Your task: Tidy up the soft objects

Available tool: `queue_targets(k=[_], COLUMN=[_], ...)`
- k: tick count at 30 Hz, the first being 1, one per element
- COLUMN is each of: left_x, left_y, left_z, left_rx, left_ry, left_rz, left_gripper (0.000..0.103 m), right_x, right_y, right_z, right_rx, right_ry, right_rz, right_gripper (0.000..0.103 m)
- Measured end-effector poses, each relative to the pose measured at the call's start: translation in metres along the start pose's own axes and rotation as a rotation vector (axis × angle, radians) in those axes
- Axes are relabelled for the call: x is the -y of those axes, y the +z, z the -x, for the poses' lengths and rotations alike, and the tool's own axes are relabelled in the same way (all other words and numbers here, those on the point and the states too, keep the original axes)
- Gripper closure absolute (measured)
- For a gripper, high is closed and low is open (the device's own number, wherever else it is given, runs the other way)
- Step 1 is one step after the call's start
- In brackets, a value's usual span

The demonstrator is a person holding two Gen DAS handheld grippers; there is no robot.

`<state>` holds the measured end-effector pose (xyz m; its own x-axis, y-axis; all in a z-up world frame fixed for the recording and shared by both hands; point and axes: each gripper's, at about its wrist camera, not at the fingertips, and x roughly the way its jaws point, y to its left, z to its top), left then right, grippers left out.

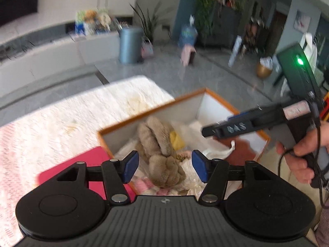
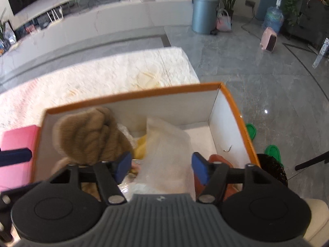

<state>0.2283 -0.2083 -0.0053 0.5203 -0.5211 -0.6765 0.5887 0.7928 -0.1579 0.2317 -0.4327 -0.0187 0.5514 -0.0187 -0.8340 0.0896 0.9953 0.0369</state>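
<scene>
"045" on the right claw body

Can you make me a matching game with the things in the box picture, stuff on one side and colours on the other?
Things:
1. fluffy plush toy
2. box rim
3. flat thing beside the box
4. slippers on the floor

Colours:
A. green
B. pink
C. tan brown
D. orange

Pairs: 1-C, 2-D, 3-B, 4-A

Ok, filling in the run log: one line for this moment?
left tool open over tan plush | right tool open over clear bag | both in orange box
</scene>
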Motion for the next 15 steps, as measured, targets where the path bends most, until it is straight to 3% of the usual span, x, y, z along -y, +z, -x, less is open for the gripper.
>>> queue_targets(k=[10, 15], left_x=[0.021, 0.03], left_y=[-0.019, -0.038], left_z=[0.11, 0.153], left_rx=[0.181, 0.295], left_ry=[0.121, 0.191], left_rz=[-0.071, -0.061], left_gripper=[0.033, 0.032], right_x=[-0.056, -0.084], right_y=[-0.053, -0.085], right_z=[0.108, 0.155], right_rx=[0.155, 0.262], right_ry=[0.088, 0.089], right_rz=[0.003, 0.032], right_gripper=[0.028, 0.022])
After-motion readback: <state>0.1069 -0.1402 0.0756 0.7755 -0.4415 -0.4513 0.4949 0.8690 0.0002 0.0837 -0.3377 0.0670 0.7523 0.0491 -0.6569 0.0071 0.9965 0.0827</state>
